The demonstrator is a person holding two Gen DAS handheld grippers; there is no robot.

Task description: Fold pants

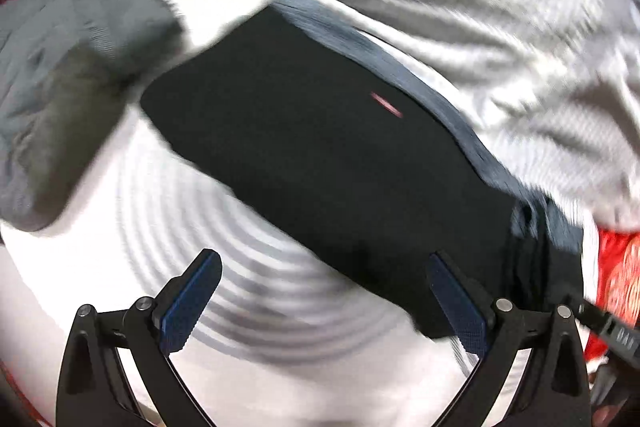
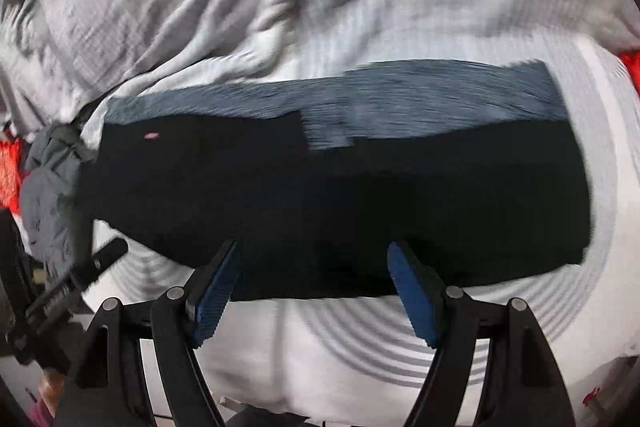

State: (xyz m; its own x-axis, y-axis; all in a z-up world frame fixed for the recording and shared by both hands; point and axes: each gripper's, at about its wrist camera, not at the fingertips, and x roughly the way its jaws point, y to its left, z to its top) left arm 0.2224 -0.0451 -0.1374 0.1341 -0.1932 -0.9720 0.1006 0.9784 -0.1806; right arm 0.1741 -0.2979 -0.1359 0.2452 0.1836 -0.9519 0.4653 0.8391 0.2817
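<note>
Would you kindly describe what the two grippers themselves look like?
Both the left gripper and the right gripper have black curved linkage arms with silver pivot pins, and flat fingers faced with blue textured pads. No cables or sleeves show.

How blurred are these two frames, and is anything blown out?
Left wrist view: heavy motion blur smears the black pants and grey garment; the striped sheet looks overexposed; the left gripper is sharp. Right wrist view: milder smear on the pants; the right gripper is crisp; strong fisheye curvature in both.

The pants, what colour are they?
The pants are black, with a blue-grey band along the far edge; clearest in the right wrist view.
</note>
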